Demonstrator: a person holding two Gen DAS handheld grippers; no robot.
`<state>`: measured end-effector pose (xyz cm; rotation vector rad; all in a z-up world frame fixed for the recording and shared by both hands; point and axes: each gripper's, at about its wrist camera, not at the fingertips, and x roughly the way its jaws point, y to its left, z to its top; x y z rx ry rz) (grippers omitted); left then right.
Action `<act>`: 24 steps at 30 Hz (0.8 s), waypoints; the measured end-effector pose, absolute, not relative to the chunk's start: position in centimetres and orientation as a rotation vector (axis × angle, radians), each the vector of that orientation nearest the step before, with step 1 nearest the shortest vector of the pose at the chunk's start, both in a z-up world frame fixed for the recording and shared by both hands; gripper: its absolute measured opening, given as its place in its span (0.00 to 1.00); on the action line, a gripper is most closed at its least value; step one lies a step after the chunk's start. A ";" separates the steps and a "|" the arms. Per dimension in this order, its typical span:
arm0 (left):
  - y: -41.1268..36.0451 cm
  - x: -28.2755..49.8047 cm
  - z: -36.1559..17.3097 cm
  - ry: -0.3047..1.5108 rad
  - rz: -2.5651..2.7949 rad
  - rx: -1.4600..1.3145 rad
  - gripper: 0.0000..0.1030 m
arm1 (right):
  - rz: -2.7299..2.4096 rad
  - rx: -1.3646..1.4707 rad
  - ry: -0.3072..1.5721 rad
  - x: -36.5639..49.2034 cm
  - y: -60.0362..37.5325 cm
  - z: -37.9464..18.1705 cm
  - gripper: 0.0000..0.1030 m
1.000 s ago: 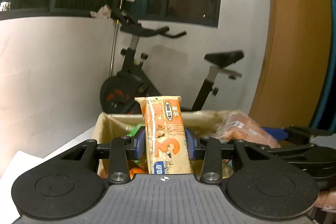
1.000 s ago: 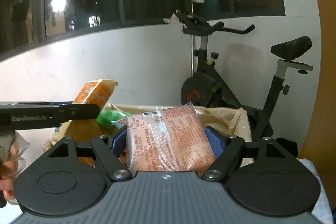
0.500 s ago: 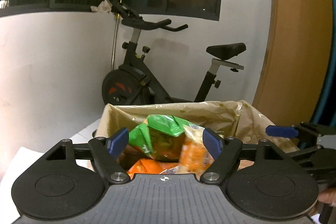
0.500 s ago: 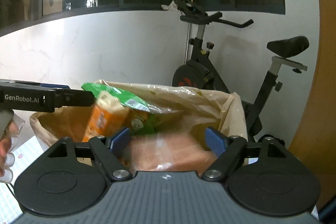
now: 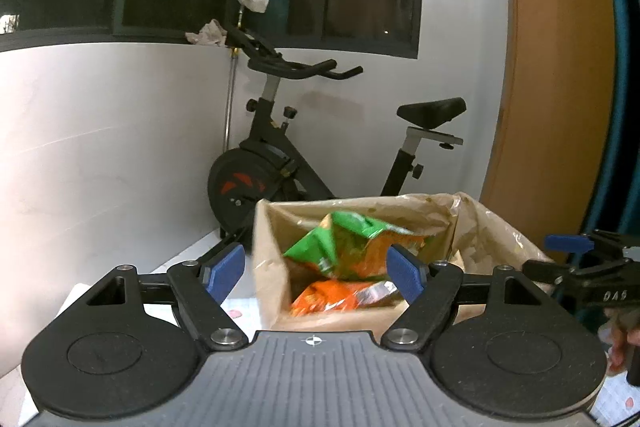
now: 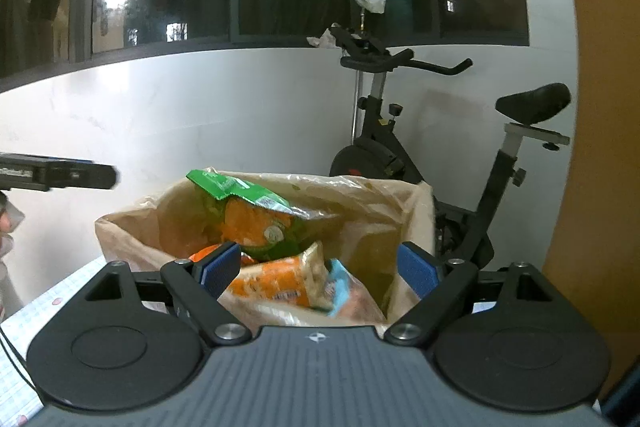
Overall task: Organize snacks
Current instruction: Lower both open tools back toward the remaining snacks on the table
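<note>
- My left gripper (image 5: 316, 269) stands wide, its blue pads apart with nothing pressed between them; its jaws have just been opening, and the snacks seen through the gap lie farther off in the box.
- My right gripper (image 6: 320, 267) is also wide and grips nothing; its jaws too have just been opening.
- The brown cardboard box lined with a crinkly clear plastic bag (image 5: 272, 267) sits at the lower centre of the left view, on a white checked cloth (image 6: 24, 319) seen at the lower left of the right view.
- In both views a green and orange crinkled snack bag (image 5: 340, 247) lies on top of the pile in the box.
- Only the left view shows the orange foil packet (image 5: 344, 297) beneath the green bag.
- Only the right view shows the long orange biscuit pack with a pale blue end (image 6: 288, 283) lying low in the box near my pads, and a pinkish clear-wrapped pack (image 6: 360, 303) under it, blurred.
- The left view catches my right gripper at its right edge, with fingertips (image 5: 624, 343) below it; the right view catches my left gripper as a black bar at mid left.
- A black exercise bike (image 6: 420, 147) stands behind the box against the white wall, under a dark window, in both views.
</note>
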<state>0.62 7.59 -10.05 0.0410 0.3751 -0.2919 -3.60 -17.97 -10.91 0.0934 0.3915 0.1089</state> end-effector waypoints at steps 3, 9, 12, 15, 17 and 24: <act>9.1 -0.8 -10.7 0.379 -0.275 0.038 0.77 | 0.088 0.100 0.380 -5.2 -18.9 -11.3 0.85; 11.0 -2.8 -13.3 0.413 -0.231 0.038 0.77 | 0.055 0.119 0.393 -7.8 -20.4 -13.1 0.84; 11.5 -3.1 -15.1 0.451 -0.225 0.014 0.76 | 0.046 0.111 0.418 -8.4 -20.6 -14.6 0.79; 11.6 -3.1 -16.7 0.490 -0.218 -0.004 0.73 | 0.048 0.113 0.470 -8.6 -20.4 -16.4 0.74; 11.6 -3.1 -17.6 0.511 -0.215 -0.013 0.71 | 0.054 0.107 0.505 -8.6 -20.1 -17.9 0.72; 11.5 -3.5 -20.1 0.565 -0.195 -0.028 0.68 | 0.083 0.072 0.654 -7.2 -19.2 -22.8 0.63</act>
